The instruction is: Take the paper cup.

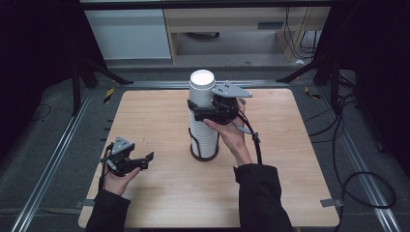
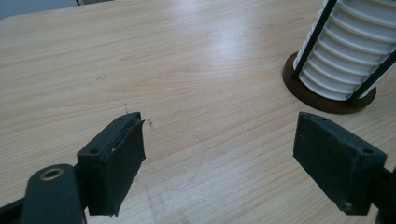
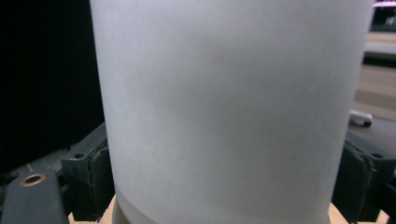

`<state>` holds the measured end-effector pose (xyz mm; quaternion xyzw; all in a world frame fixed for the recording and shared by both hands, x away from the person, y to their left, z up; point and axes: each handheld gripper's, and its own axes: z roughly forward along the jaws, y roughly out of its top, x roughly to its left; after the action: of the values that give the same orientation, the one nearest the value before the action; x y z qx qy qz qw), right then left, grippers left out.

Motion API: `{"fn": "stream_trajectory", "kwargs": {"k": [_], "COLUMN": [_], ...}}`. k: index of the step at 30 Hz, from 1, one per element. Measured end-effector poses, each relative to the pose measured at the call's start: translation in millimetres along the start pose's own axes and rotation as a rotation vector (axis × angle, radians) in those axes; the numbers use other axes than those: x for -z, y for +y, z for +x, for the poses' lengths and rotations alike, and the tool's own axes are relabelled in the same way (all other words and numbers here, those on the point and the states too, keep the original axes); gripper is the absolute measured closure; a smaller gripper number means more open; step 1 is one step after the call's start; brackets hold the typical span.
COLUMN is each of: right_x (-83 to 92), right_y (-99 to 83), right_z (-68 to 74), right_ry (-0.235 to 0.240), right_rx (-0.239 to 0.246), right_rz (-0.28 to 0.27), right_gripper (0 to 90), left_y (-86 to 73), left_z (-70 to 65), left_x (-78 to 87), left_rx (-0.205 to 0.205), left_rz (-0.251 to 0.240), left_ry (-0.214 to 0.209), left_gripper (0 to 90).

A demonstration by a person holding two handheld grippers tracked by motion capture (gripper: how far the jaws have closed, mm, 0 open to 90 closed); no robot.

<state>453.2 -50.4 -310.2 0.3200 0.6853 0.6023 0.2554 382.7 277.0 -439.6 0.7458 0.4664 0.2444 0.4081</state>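
Trouble could come if the right gripper, fingers clamped on the top cup, drags several cups off the stack while the left gripper idles beside it, fingers wide and empty.

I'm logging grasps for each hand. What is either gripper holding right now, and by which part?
The right gripper grips the top paper cup of the stack by its side wall, one jaw on each side. The left gripper is open, holding nothing.
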Motion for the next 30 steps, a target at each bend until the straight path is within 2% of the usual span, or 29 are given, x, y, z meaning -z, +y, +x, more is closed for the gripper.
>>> {"fn": "stream_trajectory", "kwargs": {"k": [2, 4, 16, 30], "right_x": [2.4, 3.6, 10.8, 22.3], "right_y": [4.6, 8.7, 27.0, 52.1], "right_z": [-0.3, 0.1, 0.1, 0.4], "right_ry": [0.008, -0.006, 0.012, 0.019], "right_rx": [-0.014, 0.003, 0.024, 0.022], "right_rz": [-0.009, -0.01, -0.035, -0.091], "right_gripper": [11.9, 12.0, 12.9, 13.1], "left_y": [0.0, 0.0, 0.2, 0.9], "left_z": [0.2, 0.1, 0.6, 0.9], "left_x": [0.0, 0.1, 0.9, 2.3], "left_rx": [0.001, -0.001, 0.005, 0.007], "left_rz": [0.002, 0.001, -0.002, -0.007], "left_ry": [0.0, 0.002, -0.003, -0.004], "left_gripper": [15.8, 15.8, 15.8, 15.9]}}
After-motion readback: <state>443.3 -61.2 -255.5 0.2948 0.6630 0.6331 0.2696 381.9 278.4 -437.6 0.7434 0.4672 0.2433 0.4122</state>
